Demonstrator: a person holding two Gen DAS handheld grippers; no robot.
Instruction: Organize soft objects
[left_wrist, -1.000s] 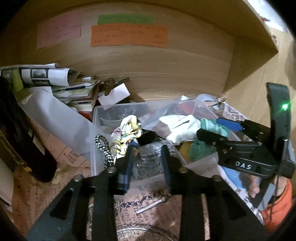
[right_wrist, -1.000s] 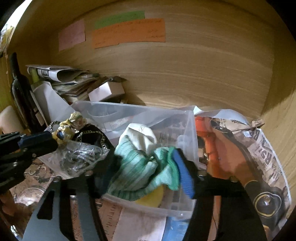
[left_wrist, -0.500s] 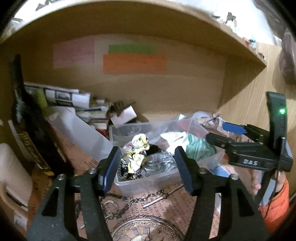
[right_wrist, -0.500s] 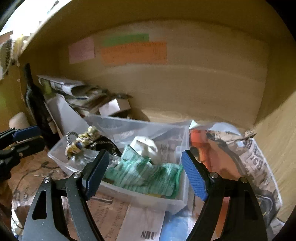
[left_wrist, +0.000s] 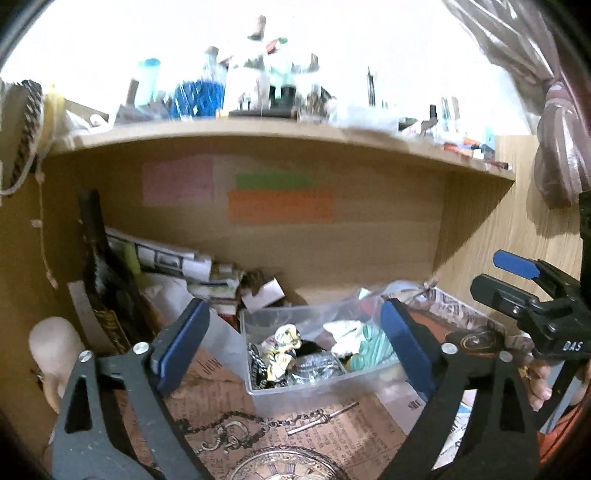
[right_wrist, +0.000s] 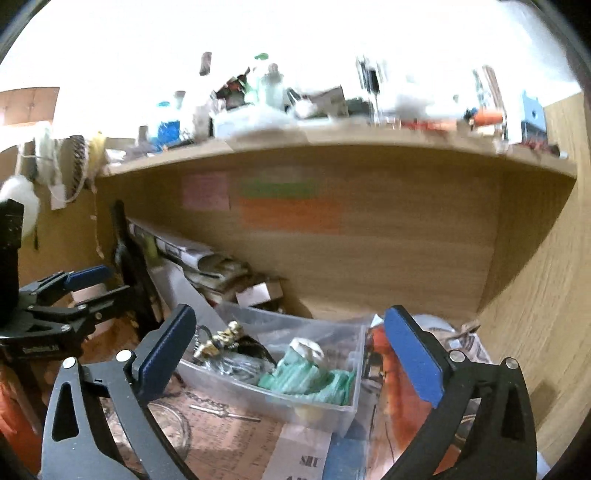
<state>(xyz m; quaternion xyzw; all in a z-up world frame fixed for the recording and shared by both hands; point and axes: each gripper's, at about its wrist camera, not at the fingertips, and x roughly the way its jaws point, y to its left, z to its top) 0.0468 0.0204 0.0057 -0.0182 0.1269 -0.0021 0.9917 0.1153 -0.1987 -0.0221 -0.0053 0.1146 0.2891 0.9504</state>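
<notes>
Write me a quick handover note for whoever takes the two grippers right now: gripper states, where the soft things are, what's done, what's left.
Left gripper: open, empty, held back from the clear plastic bin.
Right gripper: open, empty, also held back in front of the bin.
In the bin: green knit cloth at the right end, white soft item just behind it, yellow patterned fabric and a clear bag of dark items at the left end.
Done: these soft items sit in the bin.
Left: I cannot tell whether any soft items remain among the clutter outside the bin; scan the newspaper-covered surface before closing out.
</notes>
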